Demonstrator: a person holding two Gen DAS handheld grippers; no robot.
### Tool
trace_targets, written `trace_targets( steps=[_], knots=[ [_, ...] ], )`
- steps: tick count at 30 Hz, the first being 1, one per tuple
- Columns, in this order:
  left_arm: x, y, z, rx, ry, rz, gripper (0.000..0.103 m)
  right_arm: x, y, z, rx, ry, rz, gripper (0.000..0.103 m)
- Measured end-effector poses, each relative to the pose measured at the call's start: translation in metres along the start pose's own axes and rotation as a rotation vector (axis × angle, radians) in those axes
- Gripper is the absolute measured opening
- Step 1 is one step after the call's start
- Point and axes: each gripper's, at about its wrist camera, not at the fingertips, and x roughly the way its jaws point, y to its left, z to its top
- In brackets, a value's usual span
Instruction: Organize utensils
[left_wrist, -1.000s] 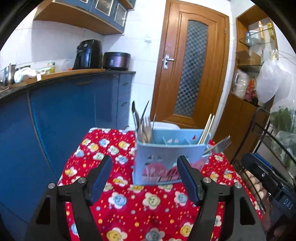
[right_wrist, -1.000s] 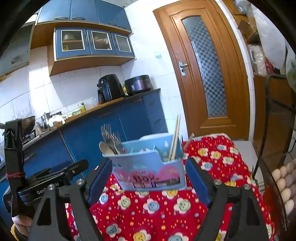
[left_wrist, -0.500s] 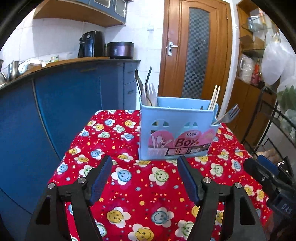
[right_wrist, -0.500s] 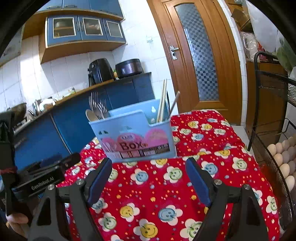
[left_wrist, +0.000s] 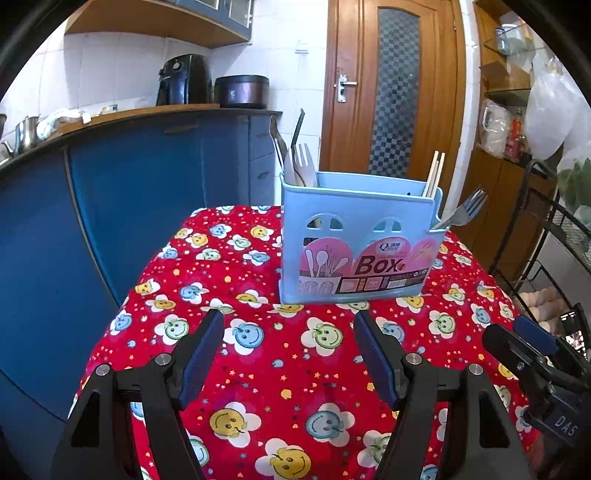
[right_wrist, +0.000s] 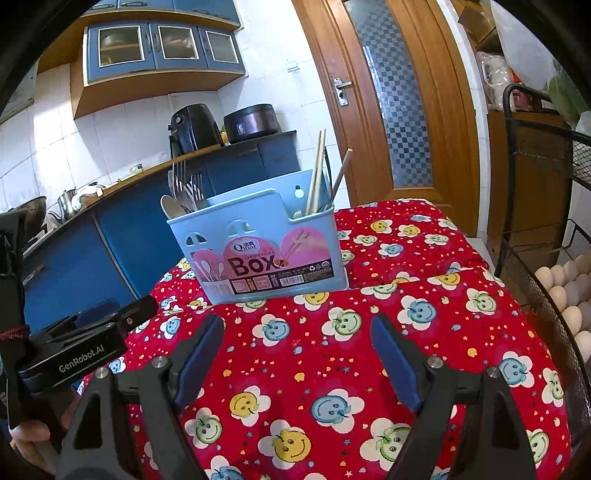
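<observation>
A home kitchen: blue base cabinets under a wooden worktop (left_wrist: 147, 110) at left, carrying a black air fryer (left_wrist: 183, 79) and a dark rice cooker (left_wrist: 242, 90); white tiled walls, glass-fronted blue wall cabinets (right_wrist: 159, 46) at upper left, a brown wooden door (left_wrist: 397, 92) at centre.

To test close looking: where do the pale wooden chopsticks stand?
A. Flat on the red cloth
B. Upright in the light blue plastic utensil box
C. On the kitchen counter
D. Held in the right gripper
B: the pale wooden chopsticks rise from the light blue plastic utensil box; both grippers are open.
</observation>
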Motion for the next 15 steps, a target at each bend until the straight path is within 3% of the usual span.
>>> trace_targets(
  steps=[15],
  knots=[
    [-0.0034, -0.0041, 0.0001, 0.014, -0.014, -0.012, 0.074, -0.0005, 0.0007, -0.0005, -0.002, -0.003, 0.001, 0.083]
  ],
)
